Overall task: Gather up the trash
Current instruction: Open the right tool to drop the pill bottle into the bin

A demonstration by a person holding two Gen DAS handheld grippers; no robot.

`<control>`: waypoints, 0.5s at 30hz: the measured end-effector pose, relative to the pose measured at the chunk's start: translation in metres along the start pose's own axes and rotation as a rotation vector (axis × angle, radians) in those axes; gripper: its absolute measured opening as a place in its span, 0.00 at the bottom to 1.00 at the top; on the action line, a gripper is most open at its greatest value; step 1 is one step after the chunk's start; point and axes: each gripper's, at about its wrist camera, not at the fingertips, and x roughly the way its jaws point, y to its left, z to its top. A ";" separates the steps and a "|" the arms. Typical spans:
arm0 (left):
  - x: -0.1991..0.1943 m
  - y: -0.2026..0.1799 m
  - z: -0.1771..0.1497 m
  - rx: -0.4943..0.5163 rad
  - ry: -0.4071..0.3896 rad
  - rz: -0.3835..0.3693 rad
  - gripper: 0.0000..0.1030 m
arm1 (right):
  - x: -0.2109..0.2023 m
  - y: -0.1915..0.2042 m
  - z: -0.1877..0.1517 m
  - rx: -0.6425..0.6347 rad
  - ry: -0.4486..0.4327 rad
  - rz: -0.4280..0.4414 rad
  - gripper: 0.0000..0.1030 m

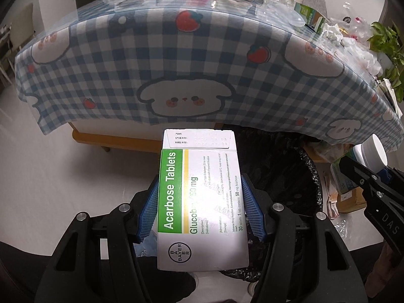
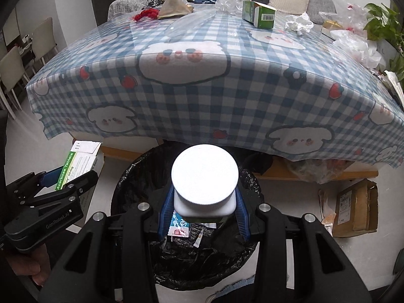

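Note:
My left gripper [image 1: 199, 202] is shut on a white and green Acarbose Tablets box [image 1: 199, 197], held at the left rim of a black-lined trash bin [image 1: 290, 176]. It also shows in the right wrist view [image 2: 75, 169]. My right gripper [image 2: 203, 209] is shut on a white pill bottle [image 2: 204, 179] with a wide ribbed cap, held over the open bin [image 2: 141, 176]. The bottle also shows in the left wrist view [image 1: 373, 151]. The bin holds wrappers and a small carton [image 2: 179, 227].
A table with a blue checked cloth [image 2: 202, 96] stands just beyond the bin. On it lie a green and white box [image 2: 260, 14], crumpled paper [image 2: 299, 24], clear plastic bags [image 2: 353, 40] and a red tassel [image 2: 146, 14]. A cardboard box [image 2: 353, 207] sits on the floor right.

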 end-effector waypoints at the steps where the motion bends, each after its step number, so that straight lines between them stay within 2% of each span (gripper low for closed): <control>1: 0.002 0.000 -0.001 -0.002 0.002 0.000 0.58 | 0.003 0.000 -0.002 0.000 0.011 0.001 0.38; 15: 0.018 0.006 -0.007 -0.009 0.012 0.012 0.58 | 0.026 0.006 -0.010 -0.005 0.038 0.028 0.39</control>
